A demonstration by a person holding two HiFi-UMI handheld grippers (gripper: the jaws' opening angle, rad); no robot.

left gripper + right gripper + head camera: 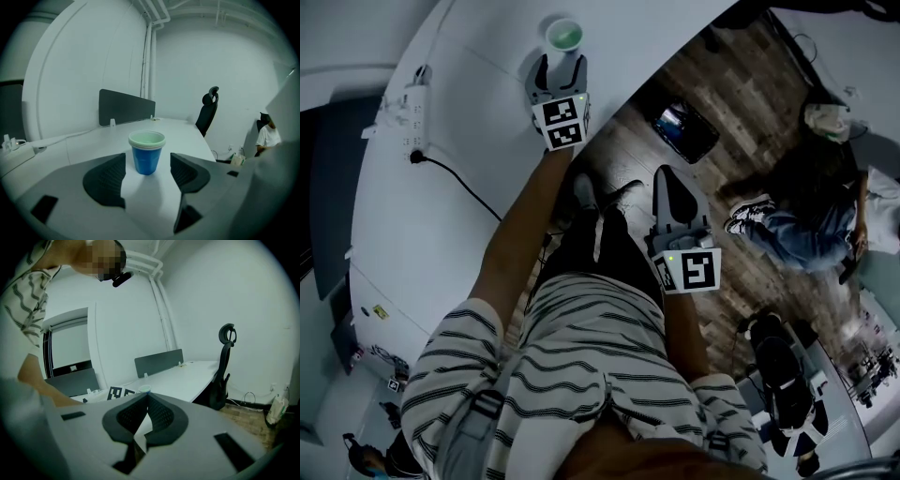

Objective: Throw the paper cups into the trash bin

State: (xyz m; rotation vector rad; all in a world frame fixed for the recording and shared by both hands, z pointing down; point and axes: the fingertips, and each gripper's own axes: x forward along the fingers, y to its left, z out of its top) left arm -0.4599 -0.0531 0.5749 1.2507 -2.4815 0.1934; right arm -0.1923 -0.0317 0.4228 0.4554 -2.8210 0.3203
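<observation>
Desk [478,122] holds empty nested cups [146,153]; left gripper [561,67] jaws spread, right gripper [673,186] jaws together.

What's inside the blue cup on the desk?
The blue cup has a doubled pale rim, so an inner cup seems nested in it. From the head view the pale green inside looks empty. The left gripper view shows only the upper inner wall; the rim hides the bottom.

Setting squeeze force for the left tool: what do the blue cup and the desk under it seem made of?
Blue cup: probably thin paper. It has a matte blue wall with faint vertical facets and a pale rolled rim that looks doubled, perhaps two cups nested. Thin plastic is not ruled out.
Desk: smooth white top, likely laminate, with a faint sheen and no grain visible.
</observation>
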